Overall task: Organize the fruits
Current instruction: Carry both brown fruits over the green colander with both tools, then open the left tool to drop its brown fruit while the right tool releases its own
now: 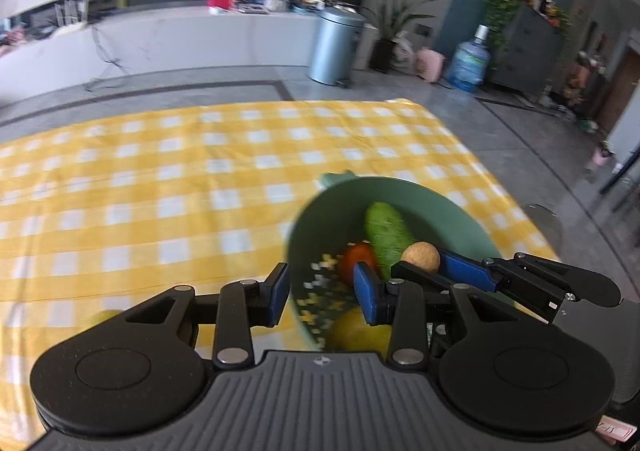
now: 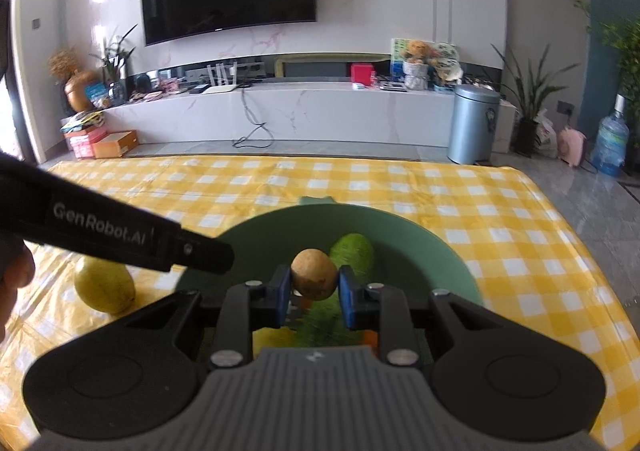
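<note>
A green bowl (image 1: 332, 207) sits on the yellow checked cloth and holds a green fruit (image 1: 386, 229), a red-orange fruit (image 1: 358, 261) and a yellow fruit (image 1: 358, 329). My left gripper (image 1: 322, 291) is open, its jaws straddling the bowl's near rim. My right gripper (image 2: 313, 289) is shut on a small round brown fruit (image 2: 314, 273) and holds it above the bowl (image 2: 260, 239), in front of the green fruit (image 2: 354, 253). The brown fruit also shows in the left wrist view (image 1: 420, 257). A yellow lemon-like fruit (image 2: 105, 285) lies on the cloth left of the bowl.
The yellow checked cloth (image 2: 500, 235) lies on a grey tiled floor. The left gripper's body (image 2: 120, 237) crosses the right wrist view at left. A metal bin (image 2: 472, 129), plants, a water jug (image 2: 610, 145) and a TV cabinet stand beyond the cloth.
</note>
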The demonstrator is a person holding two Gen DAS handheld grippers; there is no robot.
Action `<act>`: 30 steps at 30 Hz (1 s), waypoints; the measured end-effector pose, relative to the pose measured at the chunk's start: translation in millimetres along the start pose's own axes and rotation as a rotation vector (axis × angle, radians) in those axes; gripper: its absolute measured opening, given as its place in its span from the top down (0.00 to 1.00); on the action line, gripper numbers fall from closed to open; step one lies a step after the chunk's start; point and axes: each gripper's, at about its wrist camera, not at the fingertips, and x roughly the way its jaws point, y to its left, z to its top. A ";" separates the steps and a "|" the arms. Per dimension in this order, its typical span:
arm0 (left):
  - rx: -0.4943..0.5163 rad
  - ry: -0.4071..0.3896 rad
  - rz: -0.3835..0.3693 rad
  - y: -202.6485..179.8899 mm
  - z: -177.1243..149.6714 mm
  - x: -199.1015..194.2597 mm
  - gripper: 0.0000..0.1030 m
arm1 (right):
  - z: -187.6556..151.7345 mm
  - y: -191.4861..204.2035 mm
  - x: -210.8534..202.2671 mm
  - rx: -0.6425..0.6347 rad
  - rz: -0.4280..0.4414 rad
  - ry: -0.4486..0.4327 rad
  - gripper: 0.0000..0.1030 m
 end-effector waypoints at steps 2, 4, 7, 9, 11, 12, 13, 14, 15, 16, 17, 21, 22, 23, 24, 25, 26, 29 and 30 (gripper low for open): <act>-0.005 -0.010 0.049 1.9 -0.8 -3.9 0.57 | 2.0 4.6 6.6 -0.010 0.011 0.016 0.79; -0.015 -0.012 0.076 5.7 -2.3 -7.1 0.57 | 3.6 7.3 13.2 -0.012 0.016 0.034 0.79; -0.036 0.002 0.101 12.9 -5.3 -8.6 0.57 | 3.9 9.2 20.8 -0.004 0.036 0.064 0.79; -0.051 0.007 0.114 17.5 -7.8 -9.4 0.57 | 2.3 10.9 22.6 -0.009 0.040 0.075 0.79; -0.062 0.013 0.116 20.4 -10.4 -9.5 0.57 | 0.5 12.8 24.0 -0.021 0.039 0.085 0.79; -0.067 0.017 0.115 21.9 -11.5 -8.8 0.57 | 0.9 13.0 25.4 -0.025 0.038 0.091 0.78; -0.069 0.018 0.114 22.4 -12.6 -9.1 0.57 | 0.1 13.2 25.8 -0.026 0.037 0.094 0.78; -0.067 0.020 0.113 22.6 -13.5 -9.1 0.57 | -0.5 13.4 26.1 -0.026 0.036 0.096 0.78; -0.065 0.021 0.112 22.3 -14.9 -10.1 0.57 | -1.4 14.2 25.9 -0.026 0.032 0.096 0.78; -0.064 0.023 0.112 23.0 -15.9 -10.7 0.57 | -1.5 14.1 25.7 -0.026 0.029 0.096 0.78; -0.063 0.024 0.113 22.9 -16.6 -11.0 0.57 | -1.3 13.9 25.7 -0.024 0.029 0.095 0.77; -0.063 0.025 0.115 23.9 -20.2 -14.1 0.57 | -1.3 15.3 25.3 -0.022 0.033 0.090 0.69; -0.063 0.025 0.118 24.2 -20.3 -15.2 0.57 | -1.2 15.6 24.7 -0.023 0.033 0.086 0.69; -0.062 0.024 0.120 24.6 -20.8 -16.6 0.57 | -1.1 15.9 23.8 -0.024 0.031 0.079 0.69; -0.060 0.022 0.121 24.2 -21.7 -18.0 0.57 | -0.7 16.0 22.3 -0.024 0.030 0.072 0.69; -0.058 0.018 0.124 24.2 -22.5 -20.1 0.57 | -0.5 16.1 20.5 -0.021 0.029 0.063 0.69; -0.055 0.015 0.126 24.1 -23.5 -22.3 0.57 | -0.3 15.9 18.1 -0.016 0.028 0.052 0.69; -0.046 0.002 0.139 23.9 -25.9 -29.9 0.57 | -0.1 16.3 8.7 -0.001 0.024 0.014 0.65; -0.041 -0.004 0.146 23.6 -26.9 -33.0 0.57 | -0.2 17.0 4.9 0.002 0.021 -0.001 0.64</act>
